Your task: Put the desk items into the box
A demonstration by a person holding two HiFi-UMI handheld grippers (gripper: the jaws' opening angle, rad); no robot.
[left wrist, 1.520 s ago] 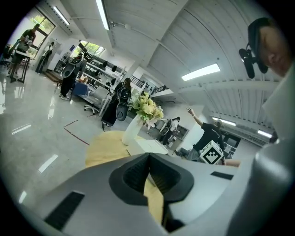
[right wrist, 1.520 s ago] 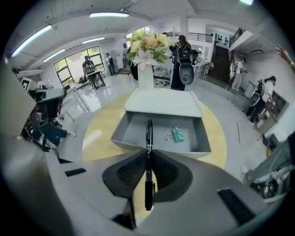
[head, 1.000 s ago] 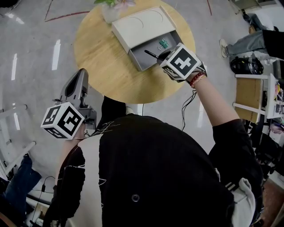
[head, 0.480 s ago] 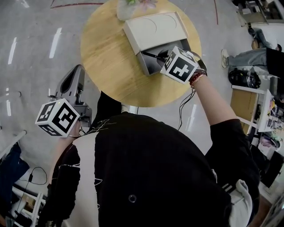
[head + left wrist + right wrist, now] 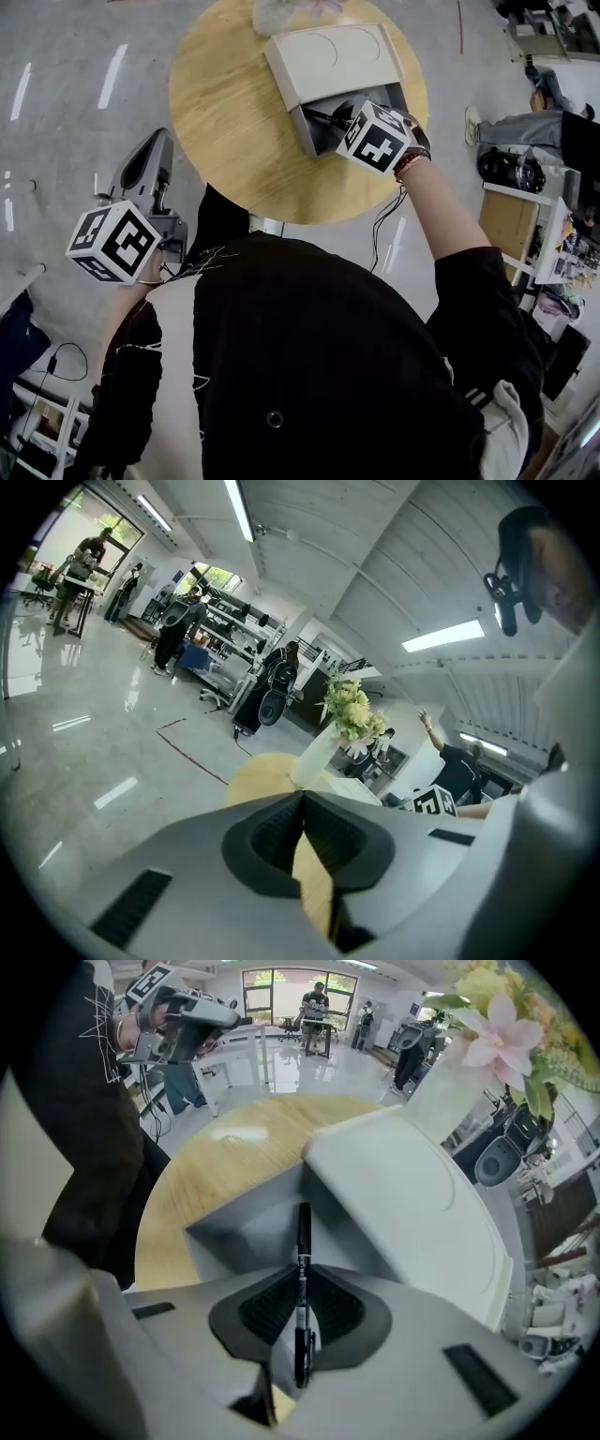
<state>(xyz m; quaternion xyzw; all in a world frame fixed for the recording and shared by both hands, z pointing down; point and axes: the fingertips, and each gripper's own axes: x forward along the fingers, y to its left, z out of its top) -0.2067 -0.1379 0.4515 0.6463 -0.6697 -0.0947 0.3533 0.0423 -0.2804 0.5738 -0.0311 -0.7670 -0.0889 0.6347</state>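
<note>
A grey box [image 5: 317,139] with a white lid [image 5: 333,58] slid partly aside stands on the round wooden table [image 5: 225,122]. My right gripper [image 5: 345,120] points steeply down over the box's open end and is shut on a black pen [image 5: 303,1241]. The pen's tip reaches down inside the box [image 5: 234,1232], beside the lid [image 5: 412,1204]. The pen [image 5: 317,116] shows as a thin dark line at the opening. My left gripper [image 5: 157,145] hangs off the table at the left. In the left gripper view its jaw tips [image 5: 303,797] meet with nothing between them.
A white vase of flowers [image 5: 281,13] stands at the table's far edge behind the box, the vase [image 5: 441,1082] close to the lid. Shiny grey floor surrounds the table. Shelves and chairs [image 5: 525,216] crowd the right side, with people further off.
My right gripper has sunk toward the box opening and rolled, the pen still in it. A green item seen inside the box earlier is now covered. The left gripper drifted slightly left.
</note>
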